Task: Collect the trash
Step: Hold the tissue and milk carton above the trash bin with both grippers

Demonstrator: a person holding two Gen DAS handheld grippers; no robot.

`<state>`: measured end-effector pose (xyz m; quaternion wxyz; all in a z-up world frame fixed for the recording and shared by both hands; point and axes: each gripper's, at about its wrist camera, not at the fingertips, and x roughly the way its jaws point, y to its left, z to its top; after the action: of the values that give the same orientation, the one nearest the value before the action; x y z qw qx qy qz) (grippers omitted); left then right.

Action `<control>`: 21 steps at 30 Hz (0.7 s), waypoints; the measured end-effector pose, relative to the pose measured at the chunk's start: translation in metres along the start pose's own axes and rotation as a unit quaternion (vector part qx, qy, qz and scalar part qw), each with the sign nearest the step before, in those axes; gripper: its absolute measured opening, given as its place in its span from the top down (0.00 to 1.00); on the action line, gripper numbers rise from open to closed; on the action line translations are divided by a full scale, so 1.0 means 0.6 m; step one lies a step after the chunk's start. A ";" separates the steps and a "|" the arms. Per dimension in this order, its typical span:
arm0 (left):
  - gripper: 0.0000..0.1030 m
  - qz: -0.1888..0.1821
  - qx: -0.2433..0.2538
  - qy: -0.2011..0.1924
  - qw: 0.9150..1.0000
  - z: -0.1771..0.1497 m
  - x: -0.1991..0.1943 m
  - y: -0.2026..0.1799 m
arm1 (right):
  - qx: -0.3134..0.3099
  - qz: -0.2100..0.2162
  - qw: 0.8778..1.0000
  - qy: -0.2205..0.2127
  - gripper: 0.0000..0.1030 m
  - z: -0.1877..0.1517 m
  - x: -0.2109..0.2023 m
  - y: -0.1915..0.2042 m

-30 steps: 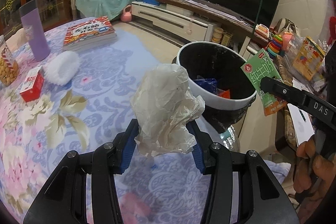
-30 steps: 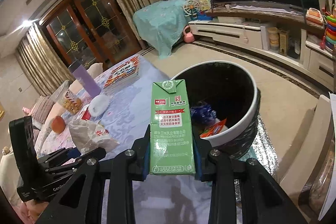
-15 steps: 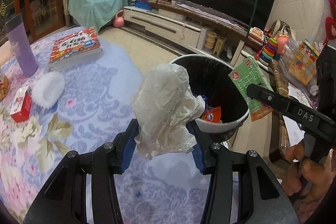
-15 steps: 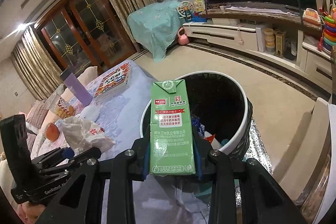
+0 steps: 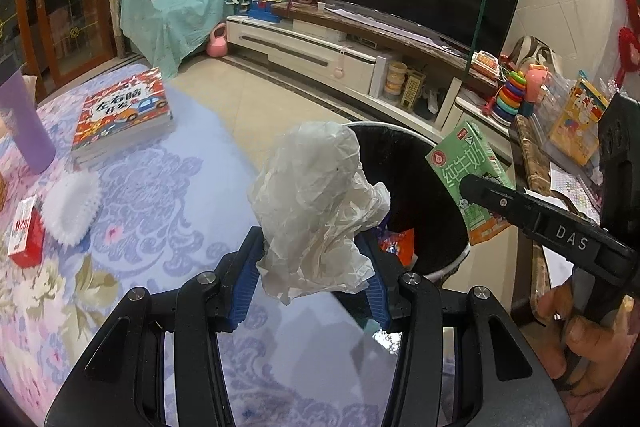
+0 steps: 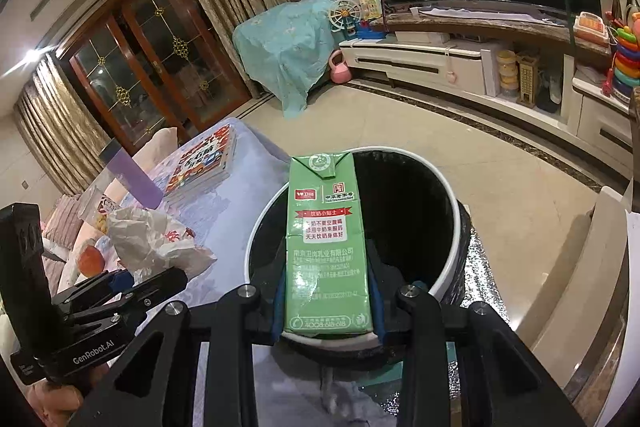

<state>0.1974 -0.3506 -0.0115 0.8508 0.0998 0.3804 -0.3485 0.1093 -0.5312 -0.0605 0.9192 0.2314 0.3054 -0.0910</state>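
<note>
The left gripper (image 5: 310, 275) was clamped on a crumpled white plastic bag (image 5: 316, 203), its blue pads pressed into the lower folds. The bag stood up between the fingers and hid the near-left rim of the trash bin (image 5: 460, 255) behind it. Only part of the bin's dark inside showed, with an orange-red wrapper (image 5: 398, 241) at the bottom; other scraps there were too dark to name.

The right gripper (image 6: 326, 303) was closed on a green milk carton (image 6: 324, 247), held upright over the bin's mouth. The carton covered the middle of the opening, so the contents could not be seen from that side. The small print low on the carton was too blurred to read.

On the flowered counter (image 5: 140, 227) lay a picture book (image 5: 122, 115), a white paper liner (image 5: 72, 207) and a red box (image 5: 26, 233). A purple cup (image 5: 22, 123) was cut off at the left edge.
</note>
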 end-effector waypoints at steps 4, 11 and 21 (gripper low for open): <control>0.55 0.002 0.007 0.003 1.000 0.015 0.014 -0.011 | 0.000 -0.003 1.000 0.000 0.69 0.008 0.003 -0.007; 0.55 0.006 0.022 0.009 1.000 0.026 0.036 -0.032 | 0.000 -0.006 1.000 0.001 0.69 0.020 0.009 -0.019; 0.55 0.011 0.024 0.018 0.999 0.032 0.061 -0.038 | 0.000 -0.005 1.000 0.016 0.69 0.028 0.022 -0.028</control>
<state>0.2107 -0.3949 -0.0224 0.8450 0.1310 0.3859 -0.3462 0.1235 -0.5545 -0.0628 0.9138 0.2312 0.3209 -0.0923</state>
